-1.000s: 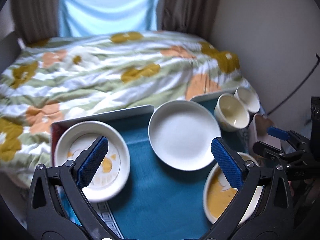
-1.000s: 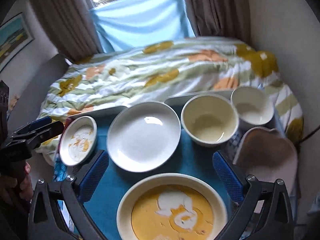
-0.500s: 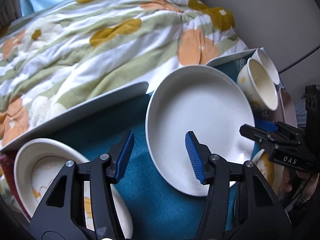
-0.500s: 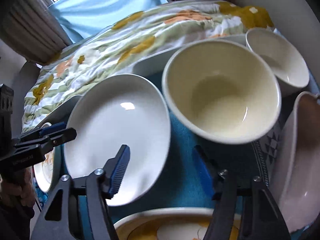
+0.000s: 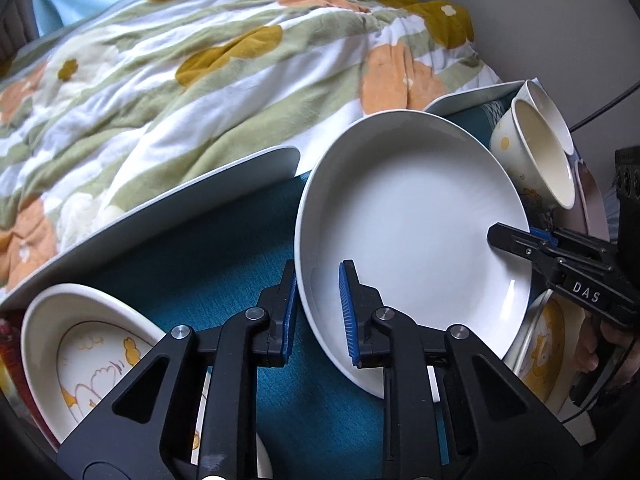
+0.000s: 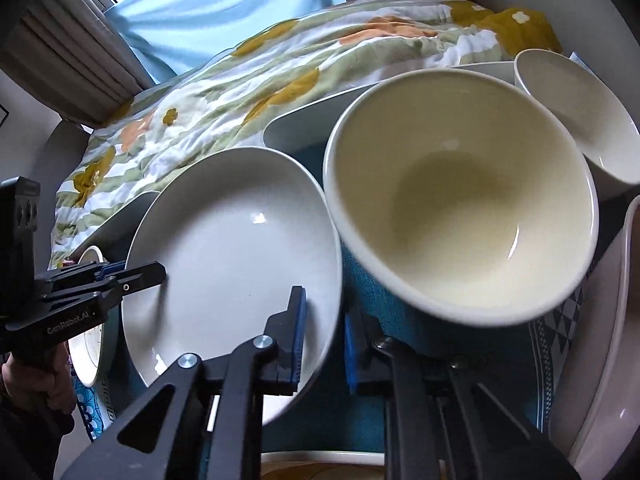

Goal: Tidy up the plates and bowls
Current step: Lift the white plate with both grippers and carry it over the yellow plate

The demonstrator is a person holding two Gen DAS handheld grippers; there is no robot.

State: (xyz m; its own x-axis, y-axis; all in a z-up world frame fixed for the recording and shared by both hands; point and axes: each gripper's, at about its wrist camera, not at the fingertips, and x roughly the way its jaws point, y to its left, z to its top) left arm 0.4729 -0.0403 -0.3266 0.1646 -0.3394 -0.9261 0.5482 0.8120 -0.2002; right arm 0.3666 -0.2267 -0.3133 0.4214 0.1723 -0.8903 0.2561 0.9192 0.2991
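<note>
A plain white plate (image 5: pixel 412 216) (image 6: pixel 232 248) lies on the teal cloth (image 5: pixel 200 264). My left gripper (image 5: pixel 318 316) straddles its left rim, one blue pad outside and one inside, and its jaws are closing onto that rim. My right gripper (image 6: pixel 326 344) is shut on the opposite rim; in the left wrist view the right gripper (image 5: pixel 494 236) shows at the plate's right edge. The left gripper (image 6: pixel 158 274) also appears at the plate's left edge in the right wrist view. A cream bowl (image 6: pixel 460 208) (image 5: pixel 536 160) stands just right of the plate.
A dish with a drawn picture (image 5: pixel 80 344) sits left of the plate. A yellow-pictured dish (image 5: pixel 548 356) lies near right. A small white bowl (image 6: pixel 572 108) and a pale pink dish (image 6: pixel 600 340) crowd the right side. A flowered quilt (image 5: pixel 200 60) lies beyond the tray edge (image 5: pixel 180 196).
Both grippers came down from above the table to the white plate and went from wide open to closed over its left and right rims.
</note>
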